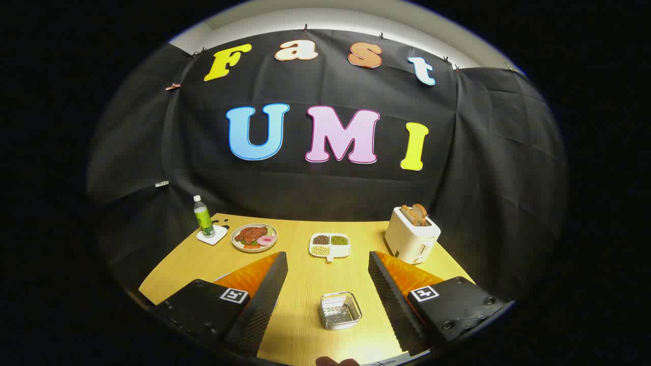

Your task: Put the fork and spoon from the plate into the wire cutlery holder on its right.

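The wire cutlery holder (341, 310), a small square metal mesh basket, stands on the yellow wooden table (305, 284) between my two fingers, close to their base. My gripper (327, 254) is open, its fingers spread wide above the table with nothing held between them. A thin pale rim (219, 278) peeks out at the outer edge of the left finger (262, 290); the rest of what lies there is hidden under that finger. I cannot make out a fork or a spoon.
Beyond the fingers at the table's back stand a green bottle (203, 217) on a white coaster, a plate of meat and vegetables (254, 237), a white divided dish of beans (330, 245) and a white toaster (411, 235) holding bread. A person's fingertip (335, 362) shows nearest me.
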Tool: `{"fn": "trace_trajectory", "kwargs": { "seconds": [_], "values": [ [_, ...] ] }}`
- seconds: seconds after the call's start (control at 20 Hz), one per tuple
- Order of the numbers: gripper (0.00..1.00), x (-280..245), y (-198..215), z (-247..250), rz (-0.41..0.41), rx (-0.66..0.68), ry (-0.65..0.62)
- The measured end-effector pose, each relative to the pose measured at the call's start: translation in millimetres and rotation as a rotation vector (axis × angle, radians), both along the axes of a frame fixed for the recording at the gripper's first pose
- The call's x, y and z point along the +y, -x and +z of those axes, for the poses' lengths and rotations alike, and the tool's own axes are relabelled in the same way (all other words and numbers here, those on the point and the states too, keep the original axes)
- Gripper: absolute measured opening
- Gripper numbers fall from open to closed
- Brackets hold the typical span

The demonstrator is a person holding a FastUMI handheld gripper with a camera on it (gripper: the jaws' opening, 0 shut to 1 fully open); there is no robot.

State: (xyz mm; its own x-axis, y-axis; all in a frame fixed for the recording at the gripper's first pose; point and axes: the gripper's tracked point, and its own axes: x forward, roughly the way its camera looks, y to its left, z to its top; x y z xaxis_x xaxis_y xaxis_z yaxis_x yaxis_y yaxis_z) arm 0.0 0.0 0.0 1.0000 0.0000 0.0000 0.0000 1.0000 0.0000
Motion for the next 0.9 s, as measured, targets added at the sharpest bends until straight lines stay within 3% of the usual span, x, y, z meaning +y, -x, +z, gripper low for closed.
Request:
{"fn": "trace_trajectory", "kwargs": {
  "seconds": [0.9],
  "values": [
    [0.99, 12, -16, -9, 0.016, 0.039, -0.013]
  ]
}}
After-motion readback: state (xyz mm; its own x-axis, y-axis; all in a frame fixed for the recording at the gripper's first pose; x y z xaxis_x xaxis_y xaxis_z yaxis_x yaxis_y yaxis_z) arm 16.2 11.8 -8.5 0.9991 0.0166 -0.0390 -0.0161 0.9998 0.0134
